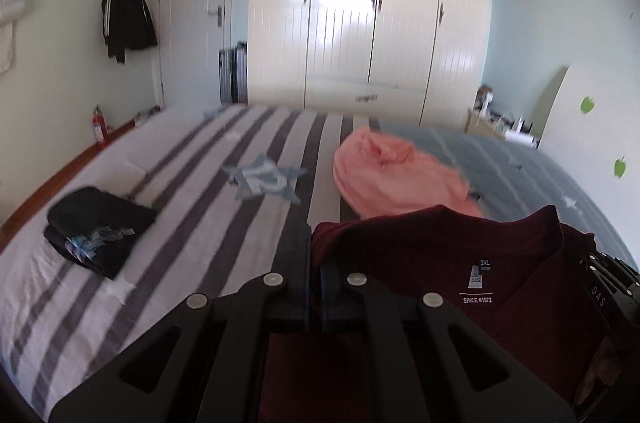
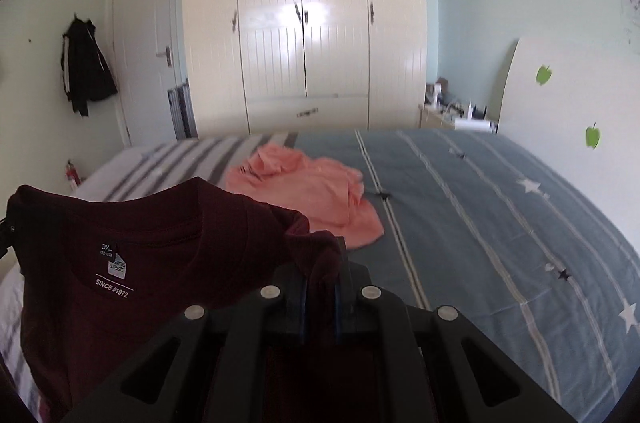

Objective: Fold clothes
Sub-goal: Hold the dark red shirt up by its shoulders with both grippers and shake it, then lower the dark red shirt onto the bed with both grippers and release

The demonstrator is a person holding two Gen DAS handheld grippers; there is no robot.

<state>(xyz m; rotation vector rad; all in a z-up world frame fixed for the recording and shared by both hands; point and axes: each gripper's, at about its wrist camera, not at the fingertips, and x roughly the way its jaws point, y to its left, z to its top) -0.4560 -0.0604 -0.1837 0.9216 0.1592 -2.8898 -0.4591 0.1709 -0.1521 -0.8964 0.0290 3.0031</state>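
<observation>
A dark maroon T-shirt (image 1: 460, 255) (image 2: 160, 247) hangs in the air above the bed, stretched between both grippers, its neck label facing the cameras. My left gripper (image 1: 316, 247) is shut on one shoulder of it. My right gripper (image 2: 322, 263) is shut on the other shoulder, with cloth bunched between the jaws. In the left wrist view the right gripper (image 1: 612, 275) shows at the shirt's far edge. A crumpled pink garment (image 1: 396, 175) (image 2: 316, 191) lies on the bed beyond the shirt. A folded black garment (image 1: 96, 227) rests on the bed's left side.
The bed (image 1: 200, 223) (image 2: 500, 223) has a white-and-grey striped cover on the left and a blue one with stars on the right. A cream wardrobe (image 1: 360, 3) (image 2: 304, 23) stands behind it. A black jacket (image 1: 126, 15) hangs on the left wall. A nightstand (image 2: 452, 115) sits at the back right.
</observation>
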